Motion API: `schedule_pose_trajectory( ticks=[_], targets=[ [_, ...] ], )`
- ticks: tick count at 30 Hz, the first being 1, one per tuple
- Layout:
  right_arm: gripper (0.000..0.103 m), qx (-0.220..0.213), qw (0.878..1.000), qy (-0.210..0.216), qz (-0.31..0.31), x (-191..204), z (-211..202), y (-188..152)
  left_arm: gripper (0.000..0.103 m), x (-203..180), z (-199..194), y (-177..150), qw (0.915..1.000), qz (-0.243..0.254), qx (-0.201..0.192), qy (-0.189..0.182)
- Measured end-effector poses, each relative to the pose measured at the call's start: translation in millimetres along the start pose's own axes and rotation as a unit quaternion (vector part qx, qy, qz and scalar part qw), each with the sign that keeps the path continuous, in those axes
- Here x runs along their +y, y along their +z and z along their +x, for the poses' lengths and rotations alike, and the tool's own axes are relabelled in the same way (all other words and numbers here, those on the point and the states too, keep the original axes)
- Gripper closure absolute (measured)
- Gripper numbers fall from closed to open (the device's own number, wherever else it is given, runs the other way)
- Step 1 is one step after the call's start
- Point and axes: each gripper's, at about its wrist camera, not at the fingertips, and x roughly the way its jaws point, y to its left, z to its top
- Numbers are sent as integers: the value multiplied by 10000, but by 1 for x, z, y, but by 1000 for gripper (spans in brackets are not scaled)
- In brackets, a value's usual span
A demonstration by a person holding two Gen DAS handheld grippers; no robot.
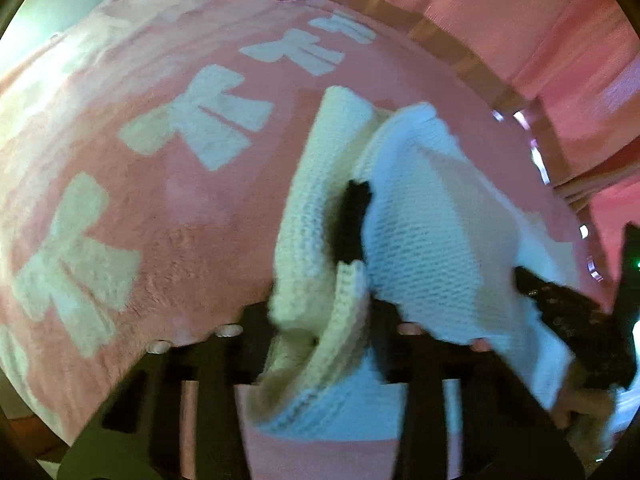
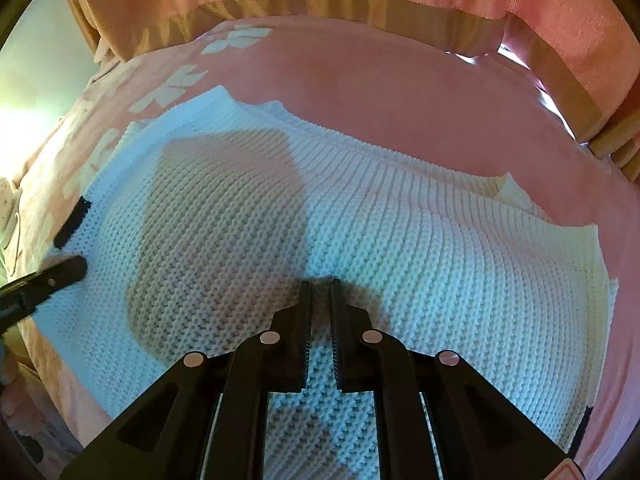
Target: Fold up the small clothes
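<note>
A white knitted garment [image 2: 360,220] lies spread on a pink blanket [image 2: 380,80]. In the left wrist view my left gripper [image 1: 354,248] is shut on a bunched edge of the white knit [image 1: 316,220], and the fabric is lifted and folded around its fingers. In the right wrist view my right gripper [image 2: 320,292] hovers over the middle of the garment, its jaws nearly together with a narrow gap and nothing between them. The left gripper's fingers [image 2: 68,272] show at the garment's left edge. The right gripper [image 1: 568,312] shows dark at the right of the left wrist view.
The pink blanket [image 1: 140,184] has white bow shapes [image 1: 208,120] on it. A pink curtain with a tan band [image 2: 360,4] hangs behind the bed. A wooden frame [image 1: 472,64] runs along the far edge.
</note>
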Motion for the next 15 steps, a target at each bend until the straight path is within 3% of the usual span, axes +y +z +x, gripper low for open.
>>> schedule_pose_trajectory(
  ticks=[4, 9, 15],
  targets=[
    [95, -39, 9999, -86, -82, 3, 2, 1, 79, -28, -41, 4, 9975, 233, -500, -447],
    [95, -56, 9999, -61, -104, 2, 3, 2, 79, -84, -100, 0, 9852, 677, -1049, -1175],
    [95, -66, 9993, 358, 28, -11, 6, 6, 79, -150, -107, -14, 9773, 1206, -975, -1446]
  ],
)
